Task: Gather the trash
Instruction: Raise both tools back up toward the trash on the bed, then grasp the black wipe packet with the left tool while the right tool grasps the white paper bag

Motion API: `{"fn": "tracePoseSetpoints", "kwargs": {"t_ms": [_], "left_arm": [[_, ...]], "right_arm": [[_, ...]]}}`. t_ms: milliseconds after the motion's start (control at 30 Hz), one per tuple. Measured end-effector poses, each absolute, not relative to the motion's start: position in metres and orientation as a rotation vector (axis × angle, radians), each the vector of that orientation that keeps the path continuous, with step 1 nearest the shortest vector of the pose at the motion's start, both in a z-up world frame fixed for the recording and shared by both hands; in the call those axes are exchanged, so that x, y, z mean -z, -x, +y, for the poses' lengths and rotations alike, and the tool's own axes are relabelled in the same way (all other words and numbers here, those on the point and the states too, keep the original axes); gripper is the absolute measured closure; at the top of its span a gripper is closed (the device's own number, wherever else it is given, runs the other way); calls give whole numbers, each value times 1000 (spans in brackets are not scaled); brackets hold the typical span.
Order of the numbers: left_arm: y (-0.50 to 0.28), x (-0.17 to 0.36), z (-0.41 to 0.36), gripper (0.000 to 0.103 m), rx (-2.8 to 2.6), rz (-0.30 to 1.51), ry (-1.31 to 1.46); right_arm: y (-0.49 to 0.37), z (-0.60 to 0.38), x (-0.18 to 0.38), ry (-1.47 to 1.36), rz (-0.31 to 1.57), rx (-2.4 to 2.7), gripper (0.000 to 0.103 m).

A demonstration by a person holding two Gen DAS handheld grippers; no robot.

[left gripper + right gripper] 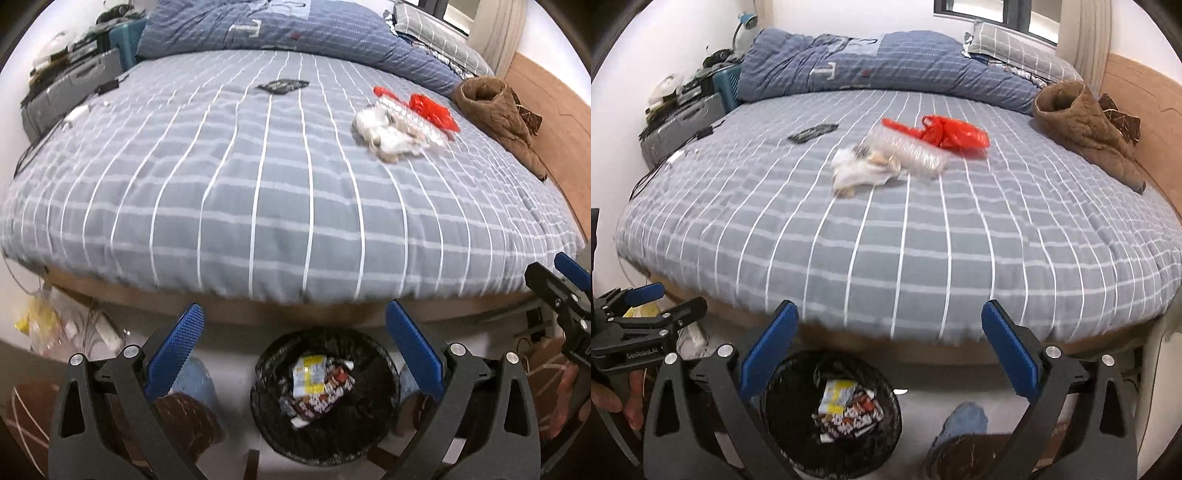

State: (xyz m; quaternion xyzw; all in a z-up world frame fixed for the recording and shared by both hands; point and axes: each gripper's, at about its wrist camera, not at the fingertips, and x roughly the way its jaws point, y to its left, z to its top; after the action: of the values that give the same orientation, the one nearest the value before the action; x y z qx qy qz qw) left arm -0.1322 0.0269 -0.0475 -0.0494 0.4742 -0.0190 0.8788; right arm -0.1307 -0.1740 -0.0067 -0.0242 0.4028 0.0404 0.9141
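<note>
A black-lined trash bin stands on the floor at the foot of the bed, with wrappers inside; it also shows in the right wrist view. On the bed lie a red plastic bag, a clear plastic tray, crumpled white tissue and a dark wrapper. My left gripper is open and empty above the bin. My right gripper is open and empty, just right of the bin.
The grey checked bed fills the view, with a blue quilt at the back and a brown garment at the right. Clutter and a suitcase stand left. A clear bag lies on the floor.
</note>
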Motion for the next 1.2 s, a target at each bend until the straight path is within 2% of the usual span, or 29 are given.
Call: {"fn": "tracePoseSetpoints", "kwargs": {"t_ms": [633,967,1200], "left_arm": [[-47,25,45,6,55,929,70],[-183,45,71,6,9,935,56],[-241,63,66,6,41,943,22]], "right_arm": [[-16,-144,-19,79,771,-120,8],[-101,-106,7,106,799,-199,8],[-129,-101,33,74,869,-227,8]]}}
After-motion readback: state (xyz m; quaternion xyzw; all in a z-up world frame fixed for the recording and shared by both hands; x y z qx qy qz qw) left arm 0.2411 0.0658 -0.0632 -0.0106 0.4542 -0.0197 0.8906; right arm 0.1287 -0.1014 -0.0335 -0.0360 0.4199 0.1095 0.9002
